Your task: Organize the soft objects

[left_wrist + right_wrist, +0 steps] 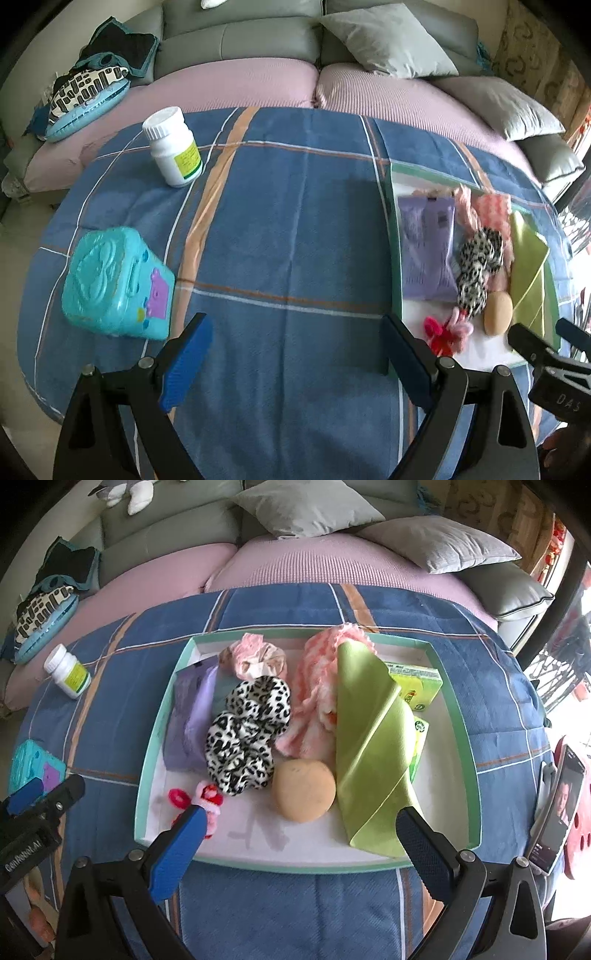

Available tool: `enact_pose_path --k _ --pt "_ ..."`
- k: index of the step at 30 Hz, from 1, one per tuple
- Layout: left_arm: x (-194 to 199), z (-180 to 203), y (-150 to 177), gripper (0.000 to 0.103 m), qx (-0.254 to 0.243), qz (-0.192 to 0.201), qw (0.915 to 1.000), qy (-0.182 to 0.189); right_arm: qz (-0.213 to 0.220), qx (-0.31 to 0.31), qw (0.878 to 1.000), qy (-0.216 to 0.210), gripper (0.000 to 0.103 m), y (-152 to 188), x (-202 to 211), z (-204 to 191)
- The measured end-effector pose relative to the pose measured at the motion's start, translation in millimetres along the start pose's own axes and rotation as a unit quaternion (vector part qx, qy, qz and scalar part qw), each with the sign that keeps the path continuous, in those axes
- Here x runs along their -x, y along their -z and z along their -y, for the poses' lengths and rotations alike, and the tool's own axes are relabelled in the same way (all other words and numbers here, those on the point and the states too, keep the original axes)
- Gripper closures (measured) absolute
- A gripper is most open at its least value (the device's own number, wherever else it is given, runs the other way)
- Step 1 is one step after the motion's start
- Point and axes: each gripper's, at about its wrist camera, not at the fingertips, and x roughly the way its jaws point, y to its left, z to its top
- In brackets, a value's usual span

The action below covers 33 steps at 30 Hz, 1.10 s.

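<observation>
Left gripper: fingers spread wide, nothing held; it hangs over bare blue plaid blanket, between the hard items at the left and the tray at the right.
Right gripper: fingers spread wide, nothing held; it hangs at the near edge of the tray, with the left finger beside the small red and pink hair ties and the right finger over the near corner of the green cloth.
Where the soft things are: all are gathered inside the mint-rimmed tray on the blanket, right of centre in the left wrist view.
Step in hand: judged to be tidying the tray contents, or checking that no soft item is left outside; which of the two cannot be told.
How it is best done: a single piece should be approached from above and pinched at a fold or bunched part, since flat cloth gives the fingers little to bite. The green cloth is draped over the boxed item, so it should be lifted clear and not dragged. Light closing is enough for the beige sponge, which is likely to squash.
Count, soft items in tray: one leopard-print scrunchie, one pale pink scrunchie, one pink fluffy cloth, one green cloth, one beige sponge, one purple packet; the hair ties are too tangled to count.
Count, hard items outside tray: one white pill bottle, one turquoise case; both are well apart from the tray and are judged not to belong in it.
Risk: a neighbouring piece may be caught along with the one wanted, as the items touch or overlap.
</observation>
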Motion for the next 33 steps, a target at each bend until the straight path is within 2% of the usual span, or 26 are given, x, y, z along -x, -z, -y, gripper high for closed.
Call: enact_pose_path --k 6,11,16,20,33 --pt "8 -2 8 0.011 0.017 -0.004 0.9998 -0.004 -0.001 0.004 1.0 -0.003 0.0 8 4 -4" --pt "13 -7 15 0.011 0.015 0.004 0.9989 -0.044 -0.003 0.004 1.0 -0.005 0.0 14 6 -5" --pt "11 -15 21 0.011 0.029 -0.009 0.9988 -0.038 -0.005 0.005 1.0 -0.007 0.0 18 6 -4" --pt "11 -15 27 0.011 0.025 -0.01 0.9984 -0.049 -0.005 0.004 1.0 -0.008 0.0 21 8 -4" --pt "21 -14 34 0.011 0.026 0.004 0.9976 -0.064 -0.008 0.005 1.0 -0.013 0.0 27 9 -1"
